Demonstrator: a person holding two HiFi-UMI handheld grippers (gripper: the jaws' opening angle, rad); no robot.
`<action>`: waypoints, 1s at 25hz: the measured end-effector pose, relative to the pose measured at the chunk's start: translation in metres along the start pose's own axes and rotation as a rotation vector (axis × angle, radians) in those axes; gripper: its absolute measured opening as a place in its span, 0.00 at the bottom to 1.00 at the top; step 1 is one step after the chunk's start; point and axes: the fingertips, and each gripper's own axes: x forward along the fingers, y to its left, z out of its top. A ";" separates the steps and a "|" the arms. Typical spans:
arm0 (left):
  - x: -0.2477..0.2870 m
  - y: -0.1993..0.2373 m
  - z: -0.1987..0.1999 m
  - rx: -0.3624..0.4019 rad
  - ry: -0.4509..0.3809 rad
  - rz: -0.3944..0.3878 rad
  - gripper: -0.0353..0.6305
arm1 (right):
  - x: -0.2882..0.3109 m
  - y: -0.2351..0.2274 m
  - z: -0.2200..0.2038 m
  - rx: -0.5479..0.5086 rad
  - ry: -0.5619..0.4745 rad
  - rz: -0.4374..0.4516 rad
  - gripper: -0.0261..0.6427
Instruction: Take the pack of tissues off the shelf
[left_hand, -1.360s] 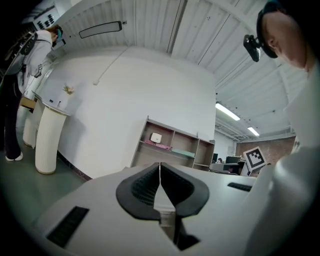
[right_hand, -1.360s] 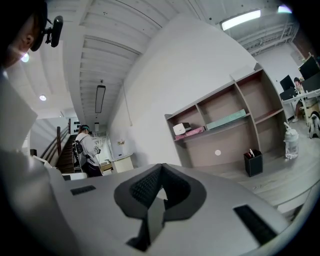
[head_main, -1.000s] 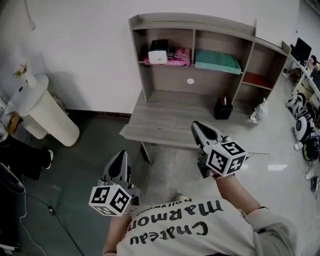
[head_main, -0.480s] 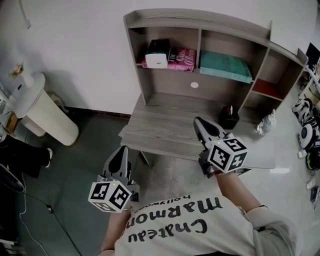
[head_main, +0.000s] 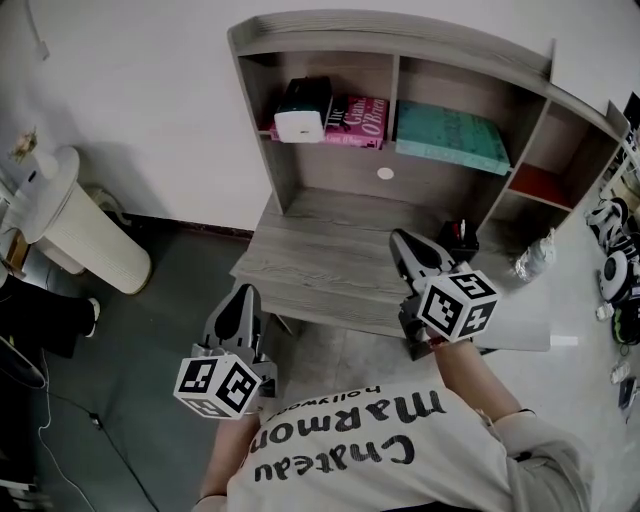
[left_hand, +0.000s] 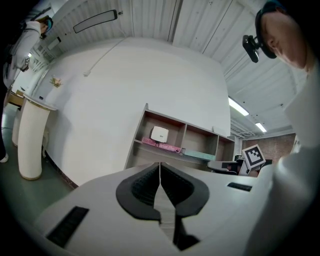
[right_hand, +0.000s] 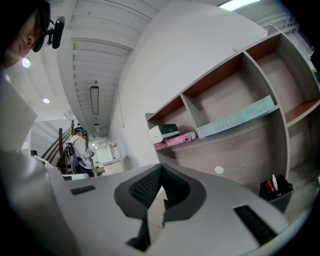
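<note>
The pack of tissues (head_main: 303, 108), white with a dark top, stands in the left compartment of the wooden shelf unit (head_main: 390, 45) above the desk (head_main: 310, 255). It also shows in the left gripper view as the tissue pack (left_hand: 160, 133) and in the right gripper view as the tissue pack (right_hand: 163, 132). My left gripper (head_main: 243, 298) is shut and empty, held off the desk's front left corner. My right gripper (head_main: 400, 243) hovers over the desk's front edge, jaws together with nothing between them. Both point level toward the shelf and are well short of the pack.
A pink book (head_main: 352, 120) lies beside the pack, and a teal book (head_main: 450, 138) fills the middle compartment. A black pen holder (head_main: 460, 238) stands on the desk at right. A white cylindrical stand (head_main: 85, 235) is on the floor at left. Clutter lies at far right.
Both grippers have moved forward toward the desk. The shelf and desk now sit closer and larger in the head view. Both sets of jaws stay shut.
</note>
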 end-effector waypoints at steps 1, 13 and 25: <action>0.004 -0.001 -0.001 0.002 0.004 -0.003 0.08 | 0.001 -0.003 0.000 0.005 -0.001 -0.001 0.05; 0.042 -0.025 -0.005 0.049 0.066 -0.075 0.08 | -0.015 -0.036 -0.006 0.079 -0.002 -0.046 0.05; 0.115 -0.050 0.016 0.152 0.066 -0.152 0.08 | -0.016 -0.088 0.011 0.087 -0.030 -0.100 0.05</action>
